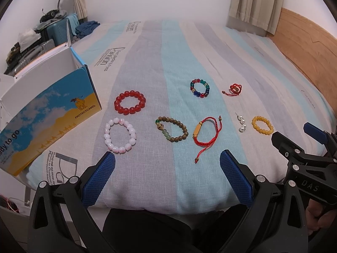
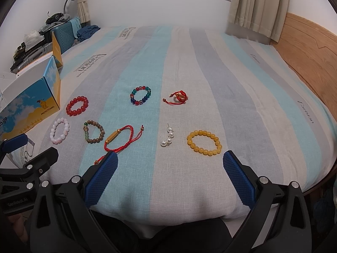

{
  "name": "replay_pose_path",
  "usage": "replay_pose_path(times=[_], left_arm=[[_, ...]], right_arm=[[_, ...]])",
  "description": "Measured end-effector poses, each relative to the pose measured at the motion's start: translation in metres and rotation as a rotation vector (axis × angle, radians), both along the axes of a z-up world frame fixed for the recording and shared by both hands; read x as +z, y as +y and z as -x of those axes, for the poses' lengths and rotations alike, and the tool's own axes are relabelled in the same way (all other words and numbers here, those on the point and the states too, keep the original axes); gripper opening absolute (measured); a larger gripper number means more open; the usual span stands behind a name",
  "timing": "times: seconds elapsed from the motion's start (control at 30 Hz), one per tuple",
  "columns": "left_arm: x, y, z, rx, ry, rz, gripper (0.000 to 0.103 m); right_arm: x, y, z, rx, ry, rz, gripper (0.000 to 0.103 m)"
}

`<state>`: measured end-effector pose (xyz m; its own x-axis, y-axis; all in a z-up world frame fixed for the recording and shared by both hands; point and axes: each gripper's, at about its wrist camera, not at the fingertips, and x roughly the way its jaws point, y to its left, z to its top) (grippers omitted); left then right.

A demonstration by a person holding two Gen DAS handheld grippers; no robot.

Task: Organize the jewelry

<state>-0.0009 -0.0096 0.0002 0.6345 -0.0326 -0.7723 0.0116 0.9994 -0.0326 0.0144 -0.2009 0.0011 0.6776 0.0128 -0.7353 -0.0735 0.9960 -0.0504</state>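
Left hand-held gripper (image 1: 167, 164): jaws spread wide with nothing between them, hovering over the near edge of the bed; black frame, blue pads (image 1: 98, 181) with a knurled diamond texture.
Right hand-held gripper (image 2: 169, 165): also spread wide and empty, same blue textured pads (image 2: 240, 181), low over the bed's near edge.
Bed (image 1: 147, 63): covered in woven cloth with wide stripes of pale blue, grey and cream, with printed lettering.
Red bracelet (image 1: 130, 102): ring of large glossy round beads, lying flat just beside the box.
Pink bracelet (image 1: 119, 135): chunky milky pink-white beads, in front of the red one.
Brown bracelet (image 1: 171, 128): matte wood-like beads with a few green ones, oval loop, near the middle.
Red cord bracelet (image 1: 207, 133): braided string with a long yellow bar bead and loose tails, just right of the brown bracelet.
Multicolour bracelet (image 1: 200, 88): small glassy blue, green and red beads, farther back.
Red knot piece (image 1: 235, 89): small bunched red cord, right of the multicolour bracelet.
Pearl earrings (image 1: 242, 123): shiny white round beads on thin posts, side by side.
Yellow bracelet (image 2: 203, 144): smooth amber-yellow beads, right of the pearls, nearest the right gripper.
Box (image 1: 48, 113): open cardboard, blue-and-yellow camel print, on the bed's left edge.
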Motion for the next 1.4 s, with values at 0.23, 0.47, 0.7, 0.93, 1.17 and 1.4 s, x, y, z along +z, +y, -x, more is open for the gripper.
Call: replay_pose_path(times=[0.23, 0.47, 0.7, 0.93, 1.17, 1.4], left_arm=[[0.000, 0.000, 0.000, 0.000, 0.000, -0.002, 0.097], [-0.002, -0.001, 0.000, -0.001, 0.004, -0.004, 0.097], [-0.002, -0.001, -0.001, -0.002, 0.006, -0.006, 0.097], [-0.001, -0.006, -0.010, -0.021, 0.020, -0.021, 0.097], [-0.009, -0.011, -0.035, -0.052, 0.057, -0.025, 0.097], [-0.022, -0.013, -0.070, -0.089, 0.115, -0.028, 0.097]], right_arm=[[0.000, 0.001, 0.001, 0.000, 0.000, 0.001, 0.096], [0.000, 0.001, 0.001, 0.000, 0.000, 0.000, 0.096], [0.000, 0.001, 0.002, 0.000, 0.000, 0.001, 0.096], [0.002, -0.001, -0.001, 0.000, 0.000, 0.008, 0.096], [0.003, -0.014, -0.022, 0.022, 0.045, 0.040, 0.096], [-0.013, -0.034, -0.050, 0.042, 0.128, 0.057, 0.096]])
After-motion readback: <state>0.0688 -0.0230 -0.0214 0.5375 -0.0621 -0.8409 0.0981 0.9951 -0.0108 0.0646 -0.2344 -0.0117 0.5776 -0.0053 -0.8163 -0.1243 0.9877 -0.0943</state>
